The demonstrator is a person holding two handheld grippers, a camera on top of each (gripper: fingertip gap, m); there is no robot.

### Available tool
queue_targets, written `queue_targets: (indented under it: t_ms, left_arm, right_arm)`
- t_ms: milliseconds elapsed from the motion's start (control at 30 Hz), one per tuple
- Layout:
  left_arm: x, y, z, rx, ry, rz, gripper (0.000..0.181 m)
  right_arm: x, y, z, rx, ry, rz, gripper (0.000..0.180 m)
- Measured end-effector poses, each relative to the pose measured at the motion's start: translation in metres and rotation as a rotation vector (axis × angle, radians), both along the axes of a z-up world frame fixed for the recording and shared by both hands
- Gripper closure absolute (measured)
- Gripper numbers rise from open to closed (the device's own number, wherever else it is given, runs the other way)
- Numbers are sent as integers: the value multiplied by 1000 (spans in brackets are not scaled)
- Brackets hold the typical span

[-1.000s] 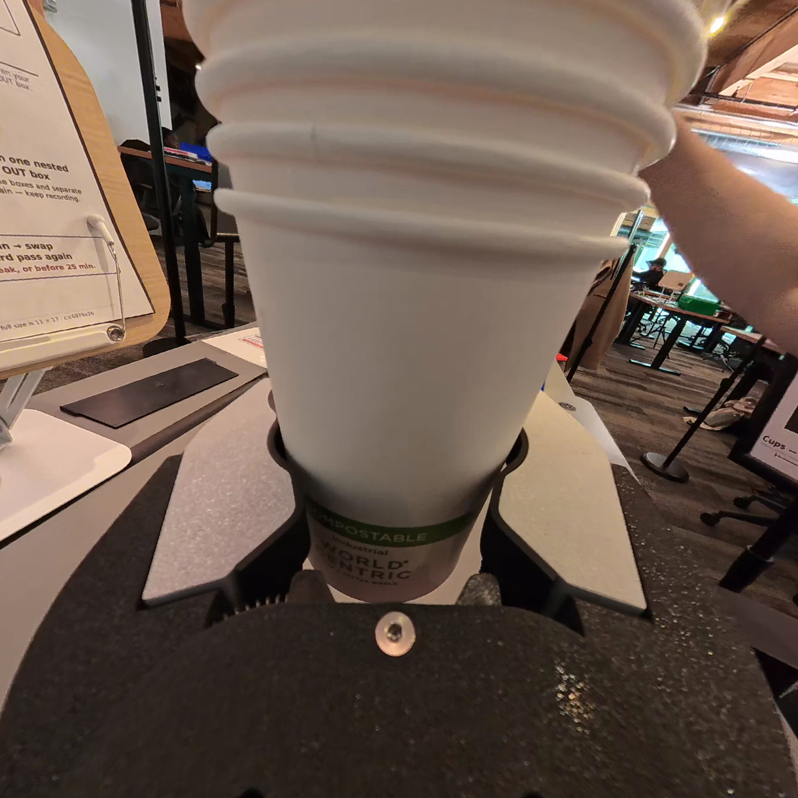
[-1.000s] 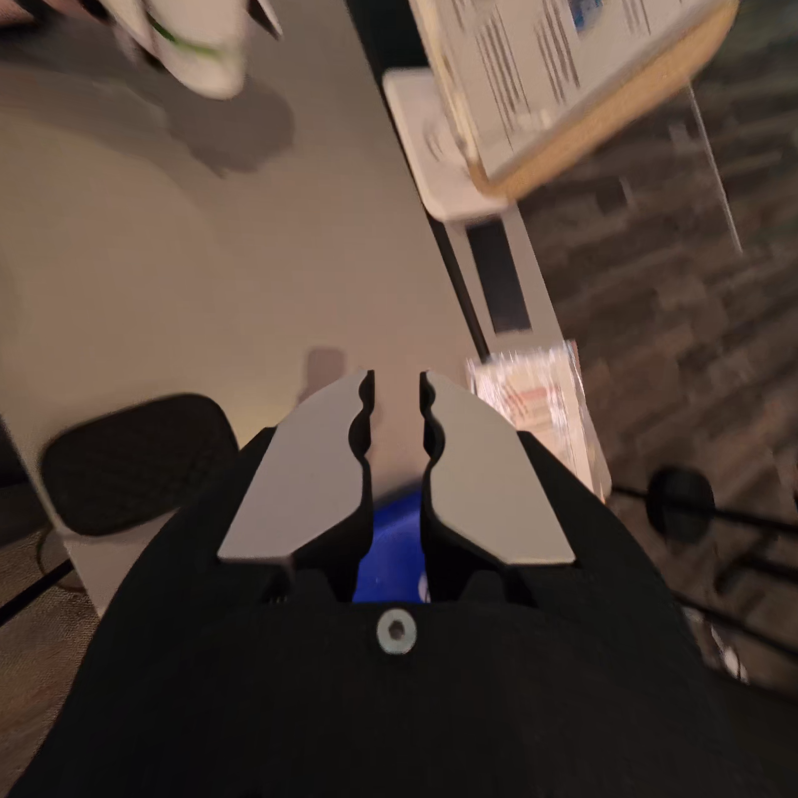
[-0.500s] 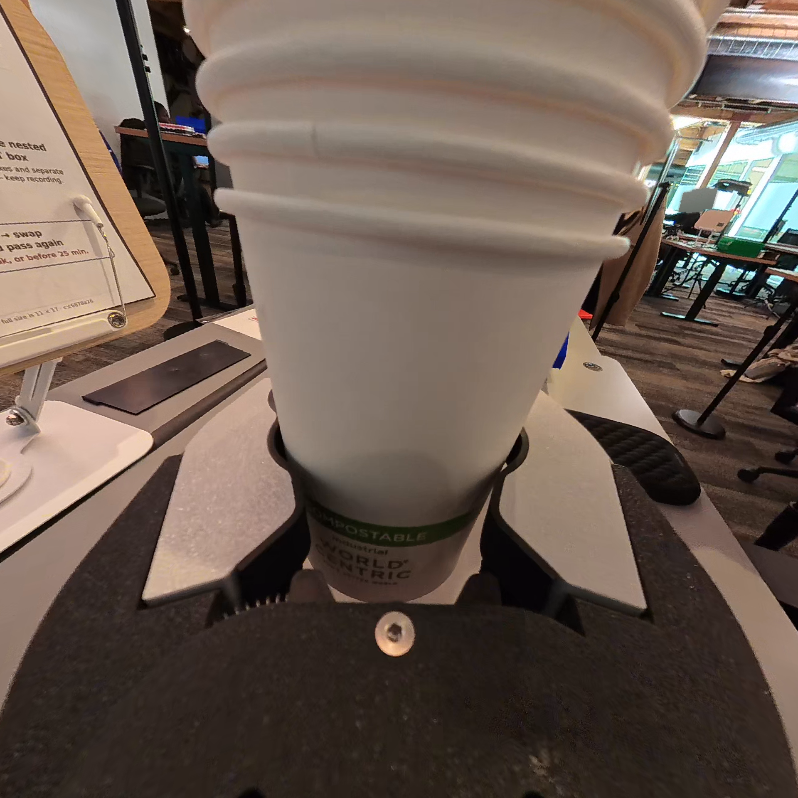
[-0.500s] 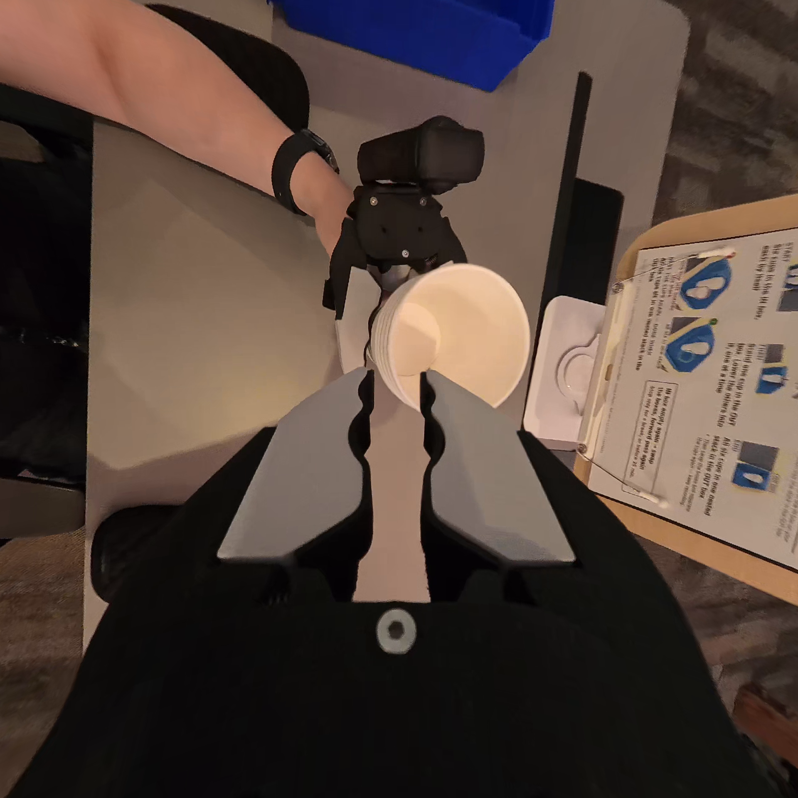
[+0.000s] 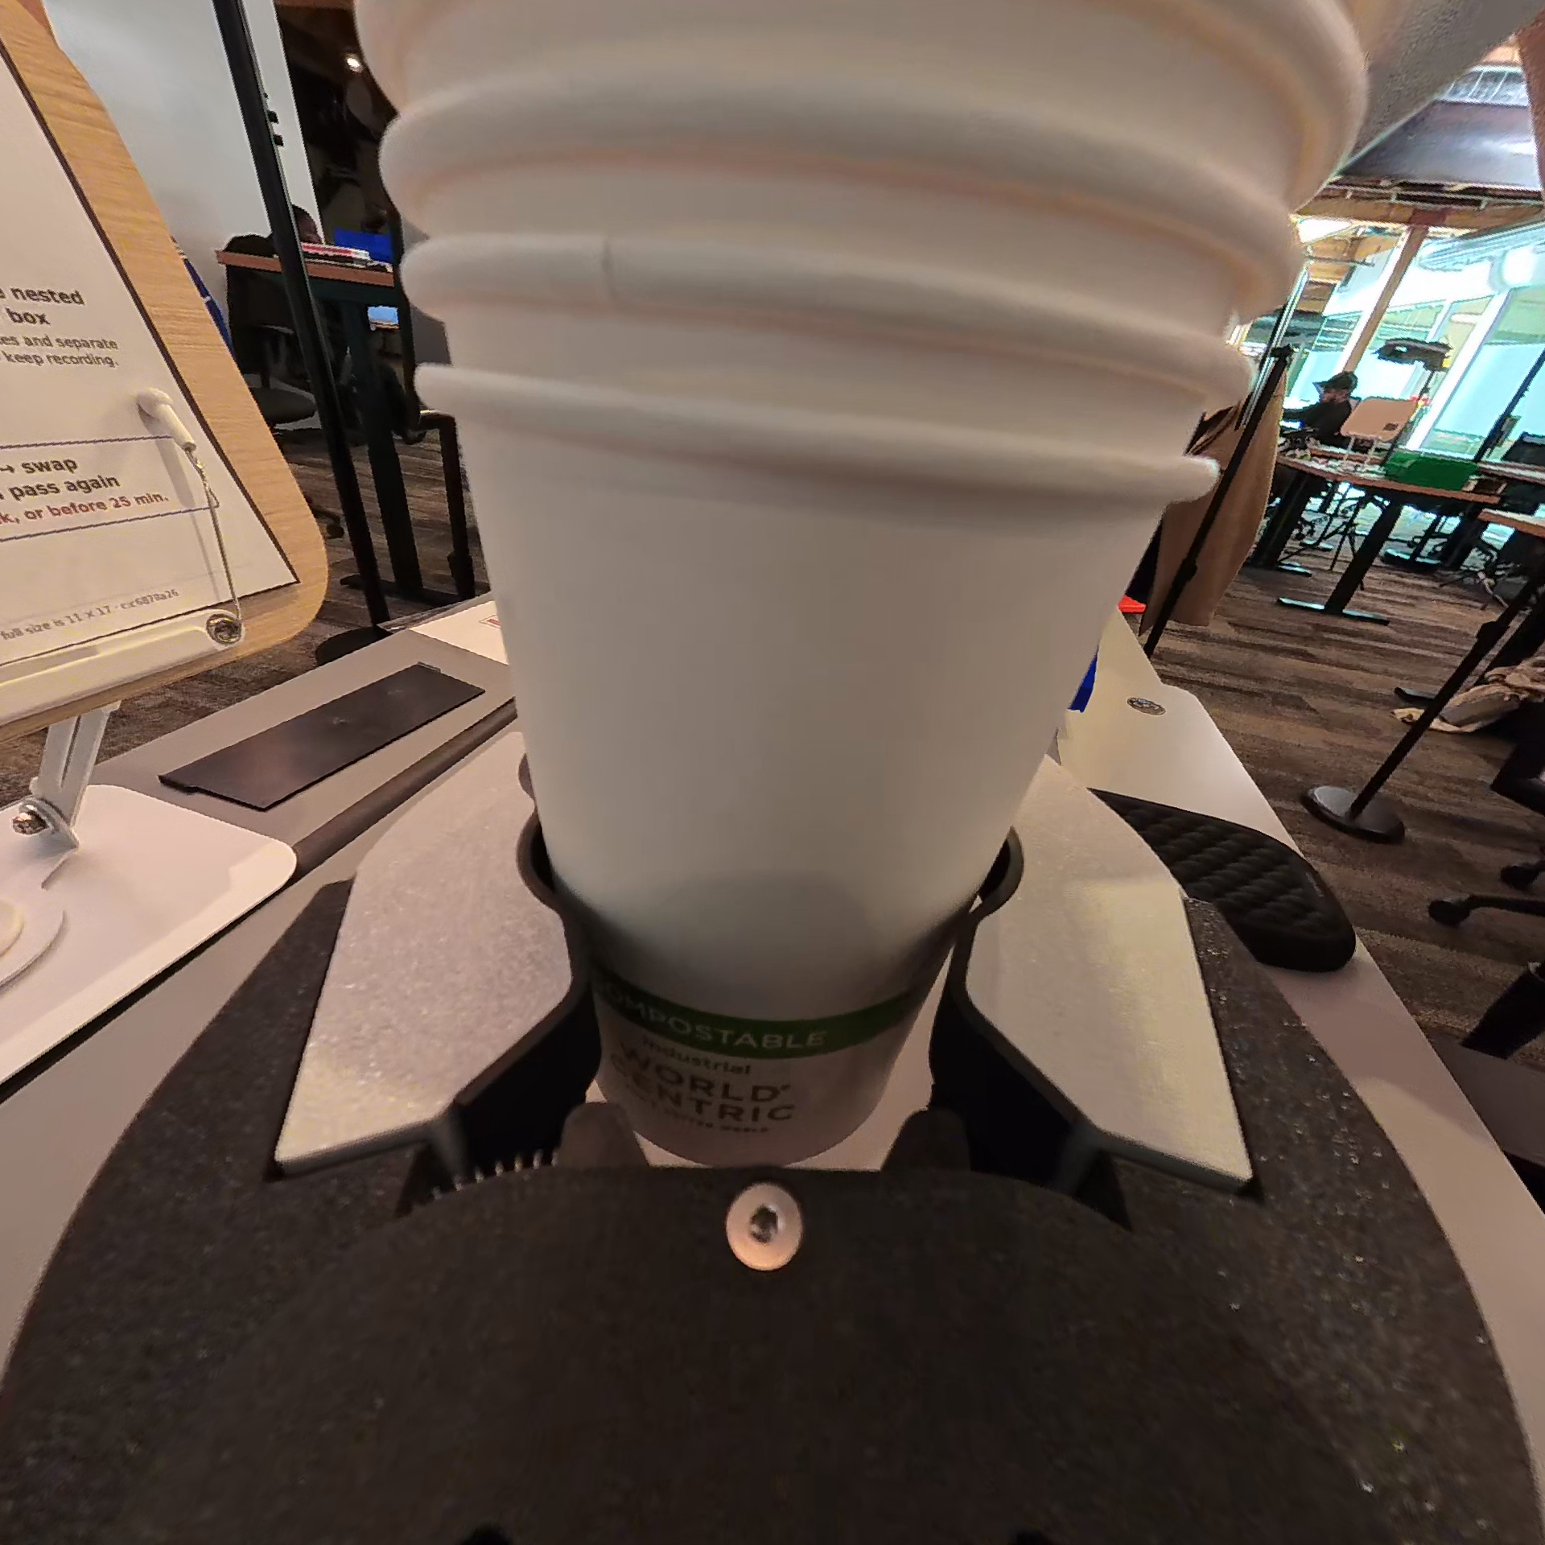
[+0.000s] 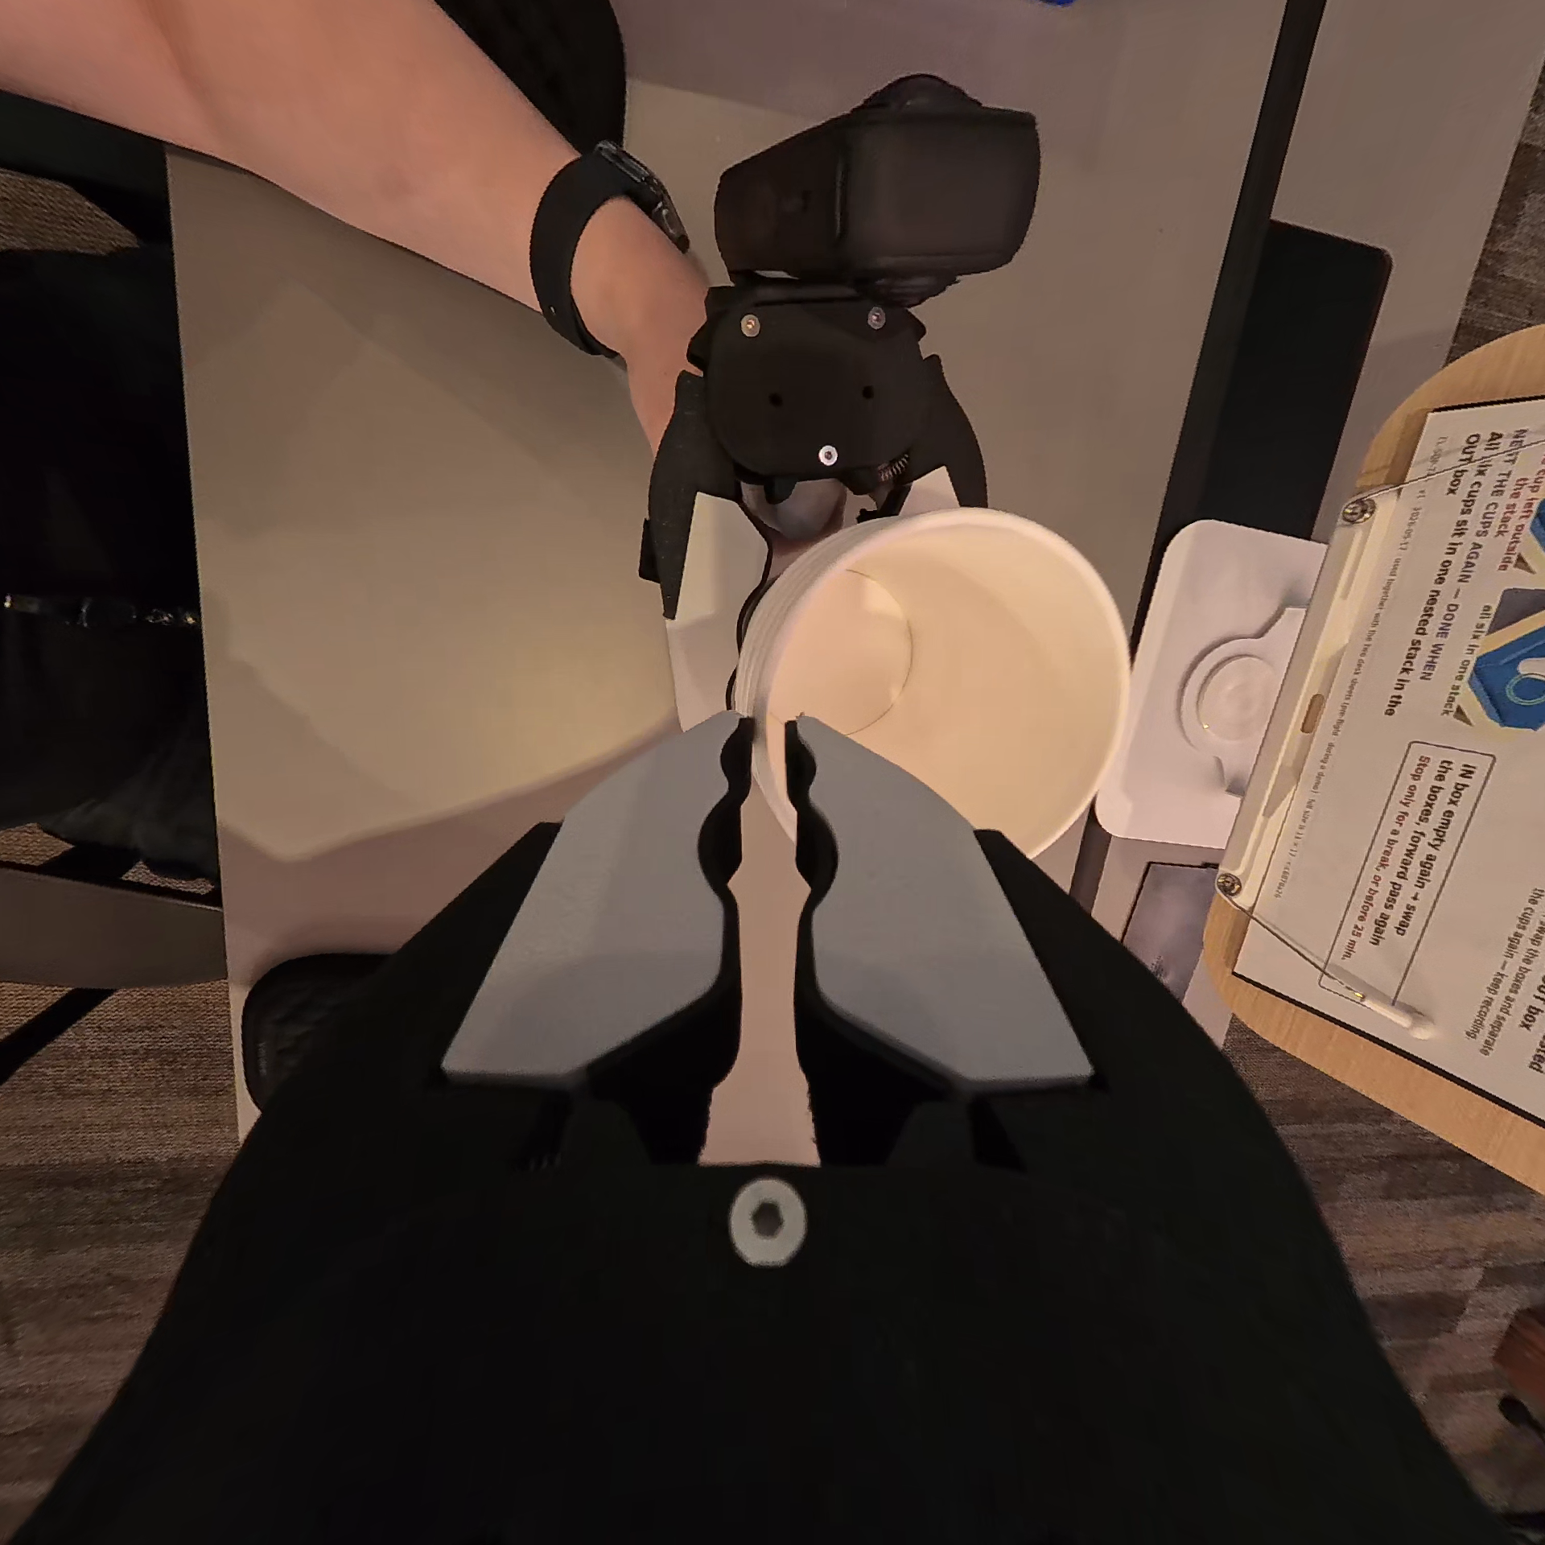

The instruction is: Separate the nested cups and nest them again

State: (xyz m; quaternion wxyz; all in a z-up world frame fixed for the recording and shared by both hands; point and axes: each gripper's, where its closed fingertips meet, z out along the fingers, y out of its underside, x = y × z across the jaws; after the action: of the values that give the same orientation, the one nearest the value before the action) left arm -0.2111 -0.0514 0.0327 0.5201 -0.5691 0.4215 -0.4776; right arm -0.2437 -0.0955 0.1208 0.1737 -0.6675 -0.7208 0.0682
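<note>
A stack of several nested white paper cups (image 5: 794, 627) stands upright in my left gripper (image 5: 769, 861), which is shut around the bottom cup just above its green band. In the right wrist view I look down into the open mouth of the stack (image 6: 961, 669), with the left gripper's black body (image 6: 803, 393) behind it. My right gripper (image 6: 767, 736) is above the stack. Its fingertips straddle the near rim of the top cup, one outside and one inside, with only a narrow gap between them.
A wooden instruction board (image 5: 100, 418) on a white stand base (image 5: 125, 903) is at the left, and shows at the right in the right wrist view (image 6: 1421, 836). A black pad (image 5: 1237, 886) lies at the grey table's (image 6: 418, 502) edge. A person's arm (image 6: 334, 142) holds the left gripper.
My right gripper swung round over the table, came down onto the stack's near rim, and its fingers narrowed there. The left gripper keeps hold of the stack, almost unmoved.
</note>
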Motion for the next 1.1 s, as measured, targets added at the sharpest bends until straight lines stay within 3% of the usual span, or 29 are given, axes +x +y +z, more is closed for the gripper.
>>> queue_targets:
  t_ms: [767,1100]
  left_arm:
    - [4,-5,-1,-18,-1,-32,80]
    - [5,-2,-7,-33,4,-32,80]
  right_arm:
    - [2,-2,-3,-14,-25,39,177]
    - [3,7,40,59,26,14,177]
